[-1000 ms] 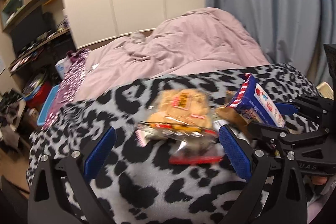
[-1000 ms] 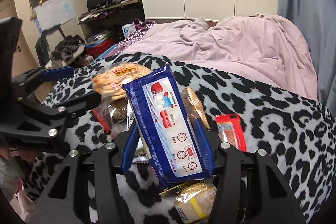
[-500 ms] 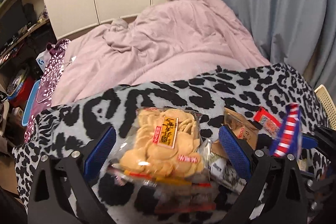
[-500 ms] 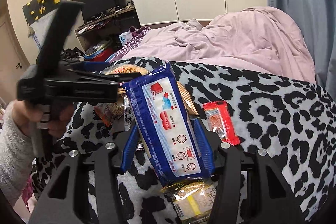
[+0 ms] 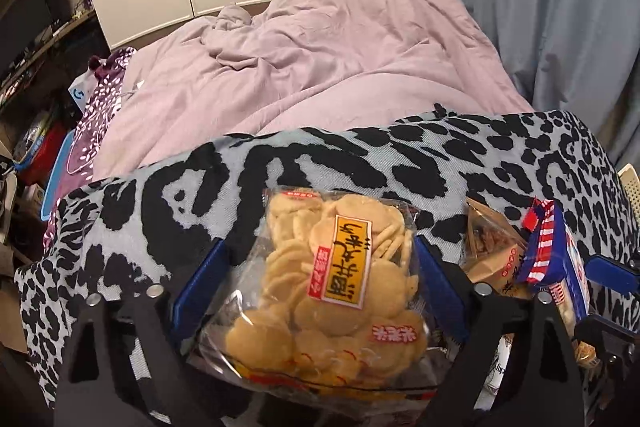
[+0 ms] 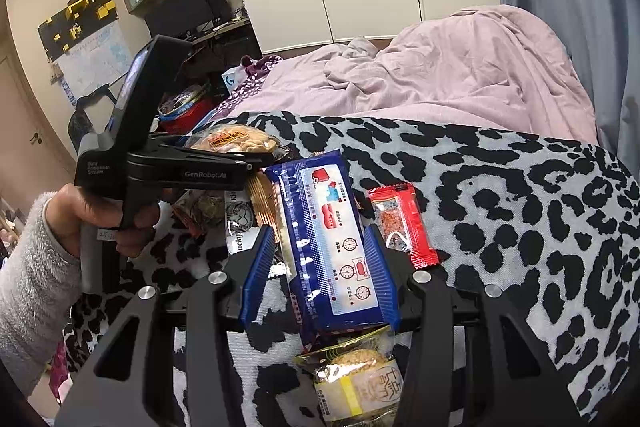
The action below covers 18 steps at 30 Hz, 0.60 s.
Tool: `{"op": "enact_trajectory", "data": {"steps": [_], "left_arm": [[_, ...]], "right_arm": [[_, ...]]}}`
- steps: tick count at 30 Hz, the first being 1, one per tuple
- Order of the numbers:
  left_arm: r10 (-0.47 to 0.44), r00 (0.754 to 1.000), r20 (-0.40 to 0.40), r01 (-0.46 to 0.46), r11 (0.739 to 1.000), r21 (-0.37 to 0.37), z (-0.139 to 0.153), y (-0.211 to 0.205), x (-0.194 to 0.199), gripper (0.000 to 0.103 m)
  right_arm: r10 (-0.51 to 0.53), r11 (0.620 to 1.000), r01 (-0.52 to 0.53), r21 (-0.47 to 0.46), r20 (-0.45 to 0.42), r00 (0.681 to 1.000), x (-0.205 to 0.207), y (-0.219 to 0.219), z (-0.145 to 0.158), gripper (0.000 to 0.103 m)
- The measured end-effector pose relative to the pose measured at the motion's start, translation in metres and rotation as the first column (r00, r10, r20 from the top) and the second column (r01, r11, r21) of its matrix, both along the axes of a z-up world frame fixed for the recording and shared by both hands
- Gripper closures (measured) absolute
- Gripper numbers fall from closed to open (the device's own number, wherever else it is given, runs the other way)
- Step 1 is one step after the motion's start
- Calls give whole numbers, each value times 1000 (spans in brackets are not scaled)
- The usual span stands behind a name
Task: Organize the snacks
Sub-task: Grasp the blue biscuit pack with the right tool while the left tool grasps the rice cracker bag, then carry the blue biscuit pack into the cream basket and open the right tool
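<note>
Rice-cracker bag [image 5: 336, 283] sits between the closing left tool [image 5: 320, 283] pads.

Right gripper [image 6: 320, 269] clamps blue snack pack [image 6: 326, 243]; red sachet [image 6: 402, 229] beside it on leopard blanket [image 6: 520, 211]; left gripper [image 6: 240, 163] over cracker bag [image 6: 236, 143].

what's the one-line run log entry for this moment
left gripper: closing around cracker bag, grip unclear | right gripper: shut on blue packet | surface: leopard blanket | red packet: lying loose
</note>
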<state>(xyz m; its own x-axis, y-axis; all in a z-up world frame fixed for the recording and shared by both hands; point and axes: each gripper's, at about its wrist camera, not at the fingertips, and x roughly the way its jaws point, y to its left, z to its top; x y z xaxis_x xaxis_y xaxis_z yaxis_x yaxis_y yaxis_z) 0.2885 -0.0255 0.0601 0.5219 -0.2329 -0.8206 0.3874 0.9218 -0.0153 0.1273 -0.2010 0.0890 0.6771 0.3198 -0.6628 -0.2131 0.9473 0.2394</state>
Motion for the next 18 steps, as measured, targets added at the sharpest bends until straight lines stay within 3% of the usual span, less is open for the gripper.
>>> {"op": "enact_trajectory", "data": {"steps": [3, 9, 16, 18], "left_arm": [[-14, 999, 31, 14, 1000, 13, 3, -2, -6, 28], [-23, 997, 78, 22, 1000, 19, 10, 2, -19, 34], [-3, 990, 141, 1, 1000, 14, 28, 10, -36, 36], [6, 988, 157, -5, 1000, -4, 37, 13, -41, 37]], "right_arm": [[4, 1000, -4, 3, -4, 1000, 1, 2, 0, 44], [6, 1000, -7, -26, -26, 1000, 10, 7, -7, 41], [0, 998, -4, -64, -53, 999, 20, 11, -17, 41], [-10, 997, 5, -81, -62, 998, 21, 12, -21, 51]]}}
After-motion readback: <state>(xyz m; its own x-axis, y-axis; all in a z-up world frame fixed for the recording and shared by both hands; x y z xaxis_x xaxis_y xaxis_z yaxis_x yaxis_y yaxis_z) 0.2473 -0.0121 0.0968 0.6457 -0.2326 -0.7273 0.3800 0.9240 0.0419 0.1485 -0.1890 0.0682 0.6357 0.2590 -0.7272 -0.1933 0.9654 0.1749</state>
